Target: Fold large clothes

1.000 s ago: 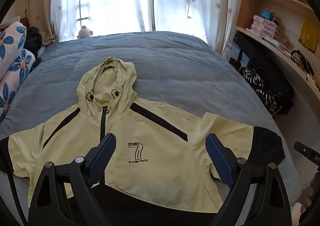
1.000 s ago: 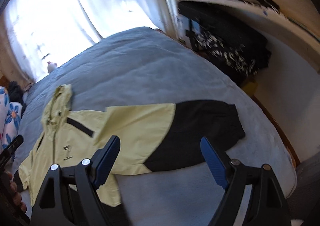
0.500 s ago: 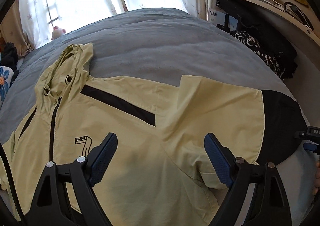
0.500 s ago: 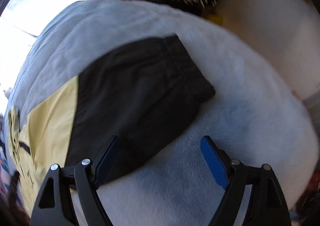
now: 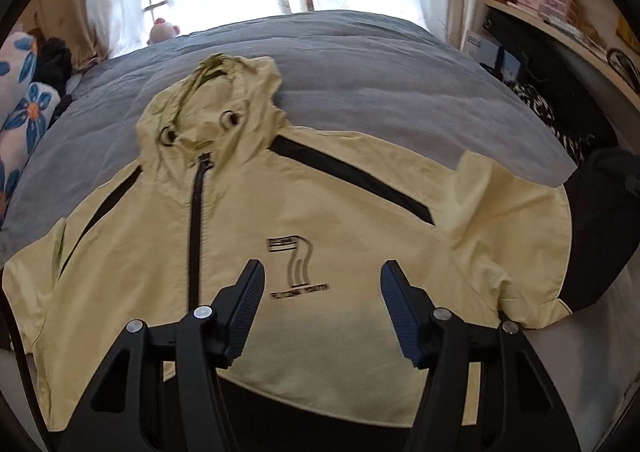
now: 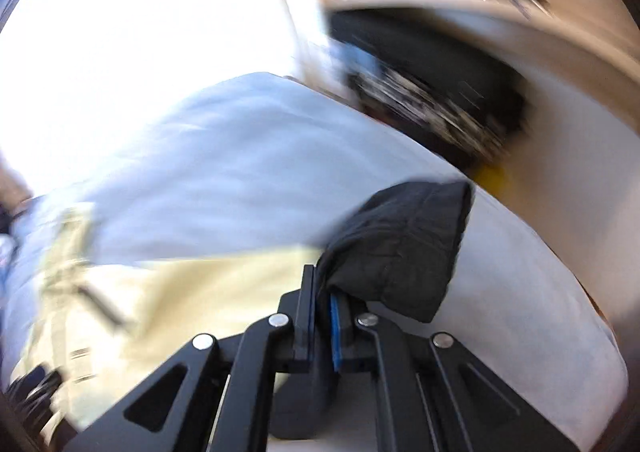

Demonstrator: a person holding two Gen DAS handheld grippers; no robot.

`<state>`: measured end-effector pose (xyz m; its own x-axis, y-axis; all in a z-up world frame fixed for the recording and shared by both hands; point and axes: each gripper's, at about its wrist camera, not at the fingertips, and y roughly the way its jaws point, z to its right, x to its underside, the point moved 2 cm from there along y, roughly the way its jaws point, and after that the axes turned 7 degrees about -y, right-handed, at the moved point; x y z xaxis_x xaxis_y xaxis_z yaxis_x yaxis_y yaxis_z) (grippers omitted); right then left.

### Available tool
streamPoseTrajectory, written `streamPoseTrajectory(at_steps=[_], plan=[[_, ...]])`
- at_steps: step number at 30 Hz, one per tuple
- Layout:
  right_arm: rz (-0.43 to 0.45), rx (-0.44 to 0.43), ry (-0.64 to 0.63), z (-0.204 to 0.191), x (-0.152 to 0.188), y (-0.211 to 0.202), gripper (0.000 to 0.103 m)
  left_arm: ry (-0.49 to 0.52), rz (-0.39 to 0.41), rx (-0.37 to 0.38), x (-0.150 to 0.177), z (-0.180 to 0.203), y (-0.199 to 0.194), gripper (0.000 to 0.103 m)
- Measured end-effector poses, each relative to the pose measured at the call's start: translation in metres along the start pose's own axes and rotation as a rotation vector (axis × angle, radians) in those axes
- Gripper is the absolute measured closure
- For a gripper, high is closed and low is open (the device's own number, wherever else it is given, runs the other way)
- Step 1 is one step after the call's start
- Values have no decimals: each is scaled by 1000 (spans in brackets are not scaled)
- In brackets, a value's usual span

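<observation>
The jacket point(image 5: 320, 252) is being kept spread face-up on the grey bed point(image 5: 360, 64), hood toward the window, zip closed, so that the sleeves can be brought in over the body. One jacket is being counted, one hood, and two black shoulder stripes.

At the right side, the black sleeve end point(image 6: 400, 248) is being pinched by the right gripper point(image 6: 322, 292): its jaws are pressed tight together with dark cloth caught between the pads, and the cuff is being lifted off the bed, bunched above the fingers. That grip is judged to be there so the sleeve can be swung across the chest. The right wrist view is blurred, so how much cloth is caught is not being made out.

The left gripper point(image 5: 322, 292) is being held over the printed chest logo point(image 5: 298, 264); its jaws have just been closing, yet a wide gap is being left and nothing is between the pads. It is probably being lowered to pin the body. Two grippers are being counted, one loaded.
</observation>
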<state>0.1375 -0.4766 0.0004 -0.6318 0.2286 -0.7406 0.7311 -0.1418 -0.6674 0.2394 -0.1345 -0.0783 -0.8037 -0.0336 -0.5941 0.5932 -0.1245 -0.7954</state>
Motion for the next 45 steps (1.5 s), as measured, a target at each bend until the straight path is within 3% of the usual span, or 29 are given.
streamPoseTrajectory(at_steps=[2,5,9,11,12,13,18,25,29,34,39,43,45], plan=[[27,-143,-106,-69,-2,-20,98,-35,14,-7,-3,-31,-13,43],[13,-282,-249,-158,16,-30,97,-79,31,-1,-2,-79,-33,43],[-67,-361,-391,-241,62,-18,94,-118,1,17,9,-125,-38,43],[-158,-361,-430,-267,94,0,80,-128,-23,21,16,-139,-32,43],[-215,-350,-445,-278,113,10,66,-131,-52,41,21,-145,-28,43],[-238,-344,-453,-283,127,14,59,-139,-73,59,25,-149,-24,43],[-289,-360,-432,-283,163,8,52,-146,-116,167,34,-144,-15,43],[-231,-284,-378,-248,170,-16,52,-94,-192,266,45,-111,-1,43],[-207,-253,-313,-228,166,-27,52,-104,-238,285,56,-99,11,43],[-271,-61,-272,-203,163,-16,52,-96,-275,288,70,-84,22,43],[-305,-66,-101,-166,163,-12,52,-67,-284,284,78,-69,28,43],[-329,-43,-42,-147,166,-10,52,-46,-269,282,77,-60,28,43],[-328,-47,-18,-139,168,-10,52,-35,-261,281,76,-57,27,50]])
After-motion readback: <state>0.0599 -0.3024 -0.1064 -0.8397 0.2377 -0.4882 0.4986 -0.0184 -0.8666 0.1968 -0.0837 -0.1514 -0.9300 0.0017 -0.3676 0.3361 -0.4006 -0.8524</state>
